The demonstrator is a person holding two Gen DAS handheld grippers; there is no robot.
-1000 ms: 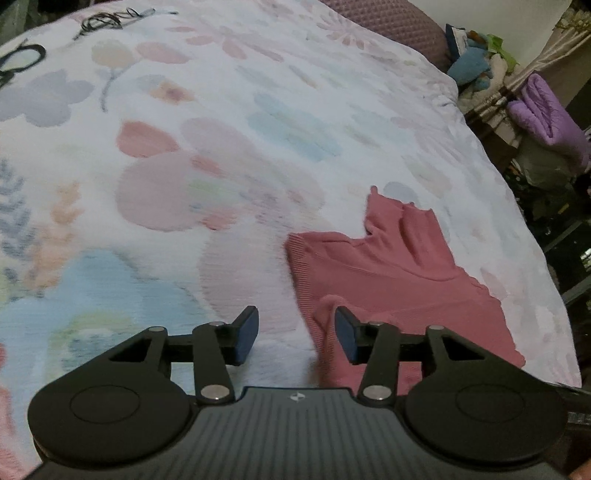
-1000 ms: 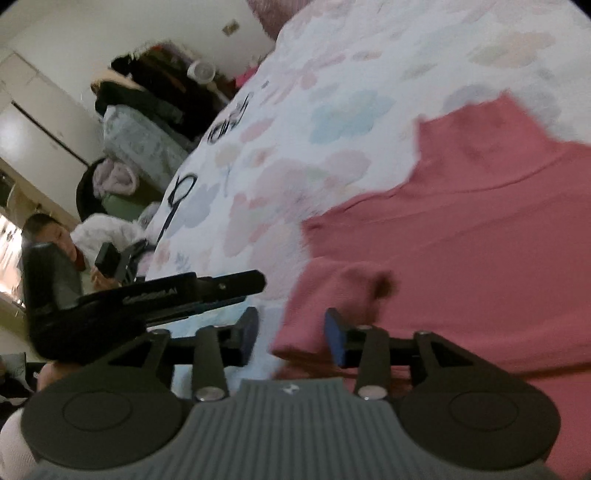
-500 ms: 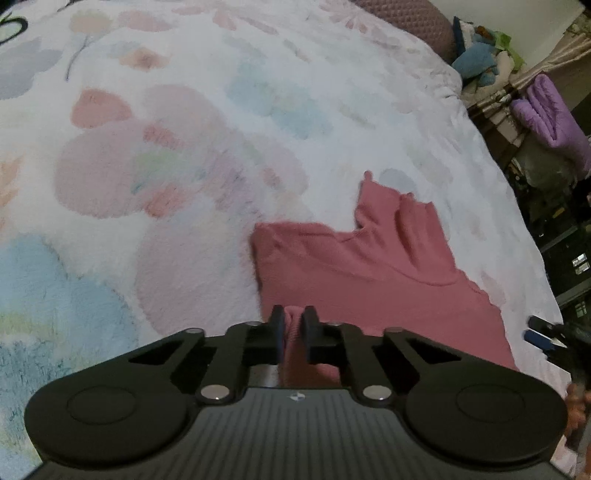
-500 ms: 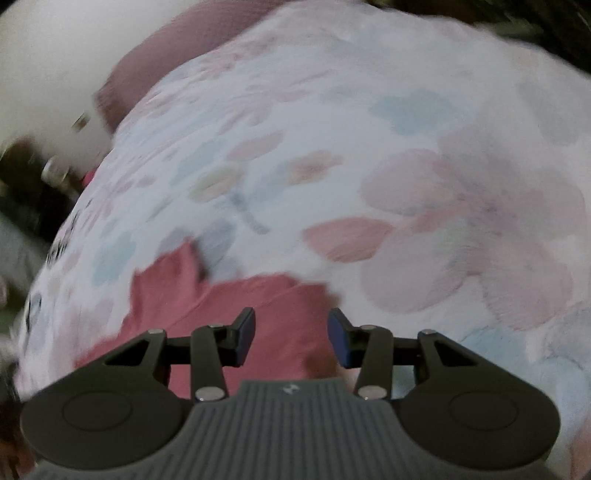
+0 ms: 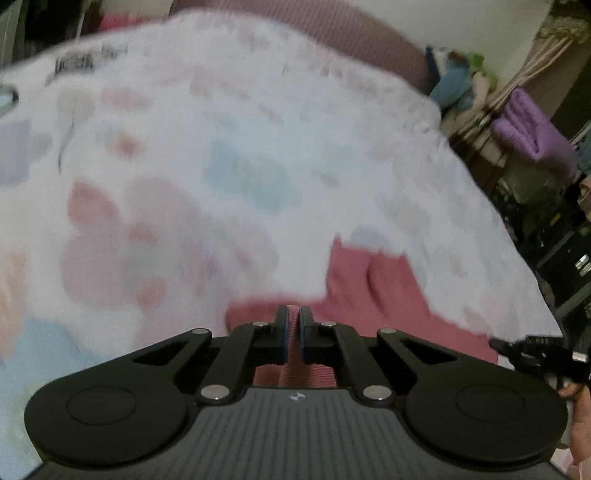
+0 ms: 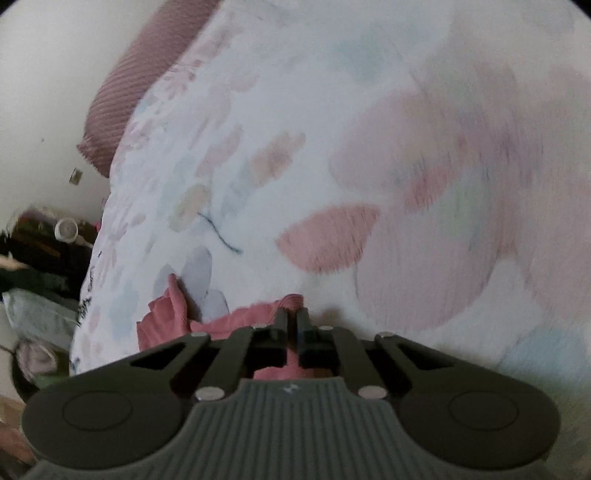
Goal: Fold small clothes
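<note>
A small pink knit garment [image 5: 373, 295] lies on the floral bedspread [image 5: 221, 166]. My left gripper [image 5: 292, 334] is shut on a fold of its near edge, pink cloth showing between the pads. My right gripper [image 6: 291, 334] is shut on another part of the pink garment [image 6: 166, 317], which bunches up to the left of the fingers. The other gripper's tip [image 5: 532, 350] shows at the right edge of the left wrist view. Both views are motion-blurred.
A mauve ribbed pillow [image 5: 351, 33] lies at the head of the bed, also in the right wrist view [image 6: 144, 74]. A purple towel [image 5: 532, 133] and clutter stand past the right bed edge. Dark cluttered furniture [image 6: 37, 251] stands beside the bed.
My right gripper closed on the pink garment; it was open half a second ago. My left gripper stays shut on the cloth and has lifted and tilted, the garment sliding lower in view.
</note>
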